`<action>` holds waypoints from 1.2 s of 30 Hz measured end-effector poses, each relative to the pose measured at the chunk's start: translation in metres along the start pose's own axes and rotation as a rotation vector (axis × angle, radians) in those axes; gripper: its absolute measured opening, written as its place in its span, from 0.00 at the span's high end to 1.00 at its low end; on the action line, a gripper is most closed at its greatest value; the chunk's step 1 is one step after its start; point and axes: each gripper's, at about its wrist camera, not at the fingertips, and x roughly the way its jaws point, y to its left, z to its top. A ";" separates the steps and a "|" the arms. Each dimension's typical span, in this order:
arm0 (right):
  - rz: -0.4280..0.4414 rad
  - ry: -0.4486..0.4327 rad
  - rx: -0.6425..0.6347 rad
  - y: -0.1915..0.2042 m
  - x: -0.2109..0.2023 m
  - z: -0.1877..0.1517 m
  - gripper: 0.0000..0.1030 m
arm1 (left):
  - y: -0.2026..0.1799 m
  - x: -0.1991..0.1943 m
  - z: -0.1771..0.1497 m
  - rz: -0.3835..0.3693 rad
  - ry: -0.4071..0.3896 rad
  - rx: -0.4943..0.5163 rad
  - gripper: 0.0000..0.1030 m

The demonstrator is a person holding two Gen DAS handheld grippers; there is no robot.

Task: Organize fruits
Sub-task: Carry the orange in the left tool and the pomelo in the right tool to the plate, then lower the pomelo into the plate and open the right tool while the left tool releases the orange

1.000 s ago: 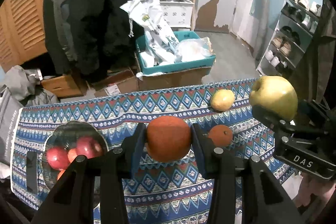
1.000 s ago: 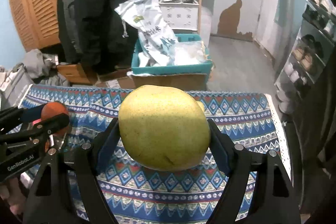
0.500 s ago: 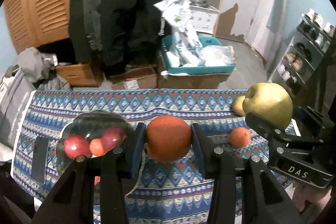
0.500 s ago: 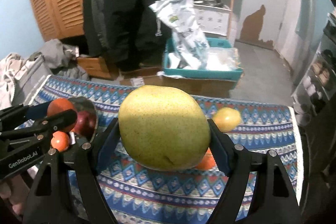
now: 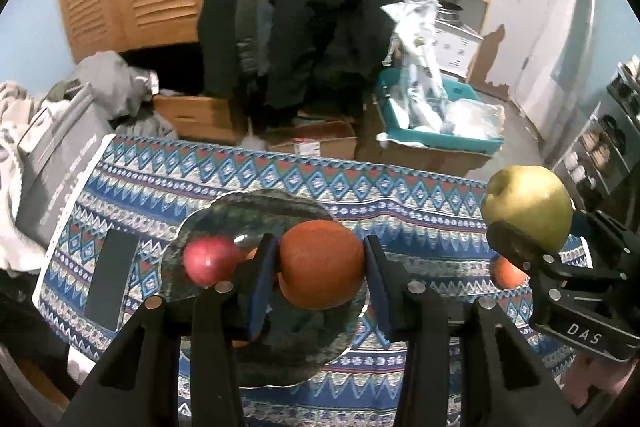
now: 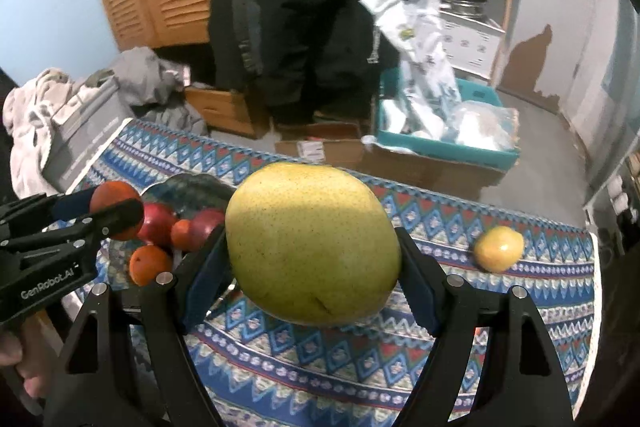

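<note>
Tongs status: left tongs (image 5: 322,267) clenched on an orange (image 5: 320,263), right tongs (image 6: 312,251) clenched on a large yellow-green pear (image 6: 312,243). Since a second ago, both have swung left, and the orange now hangs over the glass bowl (image 5: 224,215); release looks imminent. Count on the patterned tabletop (image 6: 520,323): one bowl, holding two red apples (image 6: 158,223) and two small oranges (image 6: 150,263); one yellow fruit (image 6: 498,249) well apart at right.
</note>
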 end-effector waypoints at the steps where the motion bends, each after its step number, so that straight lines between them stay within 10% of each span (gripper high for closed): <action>1: 0.005 0.002 -0.006 0.004 0.002 0.001 0.23 | 0.004 0.000 0.000 0.003 0.002 -0.006 0.57; 36: 0.180 0.268 -0.120 0.103 0.103 -0.031 0.22 | 0.100 0.048 -0.038 0.095 0.177 -0.155 0.57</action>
